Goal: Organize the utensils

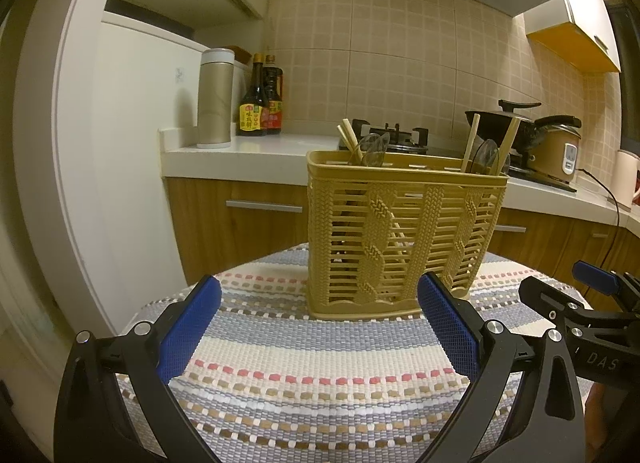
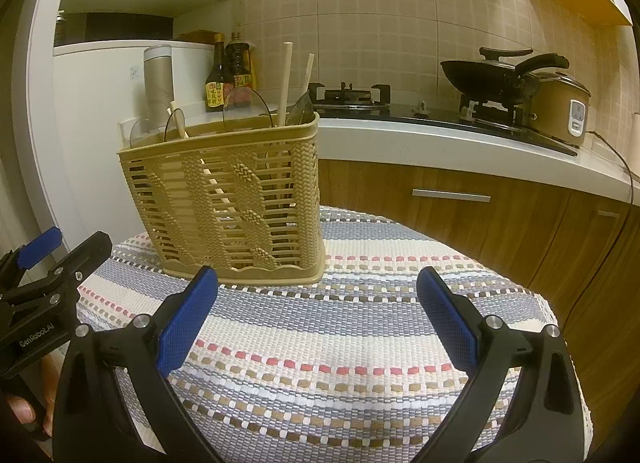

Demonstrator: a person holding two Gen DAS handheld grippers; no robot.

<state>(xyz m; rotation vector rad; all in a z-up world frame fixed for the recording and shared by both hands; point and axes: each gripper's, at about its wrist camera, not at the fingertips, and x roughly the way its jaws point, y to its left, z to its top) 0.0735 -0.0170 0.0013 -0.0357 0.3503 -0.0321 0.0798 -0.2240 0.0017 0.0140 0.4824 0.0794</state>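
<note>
A tan woven-look plastic utensil basket (image 1: 404,239) stands upright on a striped woven cloth (image 1: 304,367); it also shows in the right wrist view (image 2: 232,203). Wooden chopsticks (image 1: 472,143) and clear plastic spoons (image 1: 486,157) stick out of its compartments, as in the right wrist view, chopsticks (image 2: 286,83) and spoons (image 2: 246,107). My left gripper (image 1: 316,299) is open and empty, just in front of the basket. My right gripper (image 2: 318,295) is open and empty, in front of the basket and to its right.
Behind the small table runs a kitchen counter (image 1: 248,155) with sauce bottles (image 1: 260,99), a metal flask (image 1: 216,99), a gas hob (image 2: 352,97), a wok (image 2: 500,75) and a rice cooker (image 2: 560,111). A white fridge (image 1: 132,143) stands at the left.
</note>
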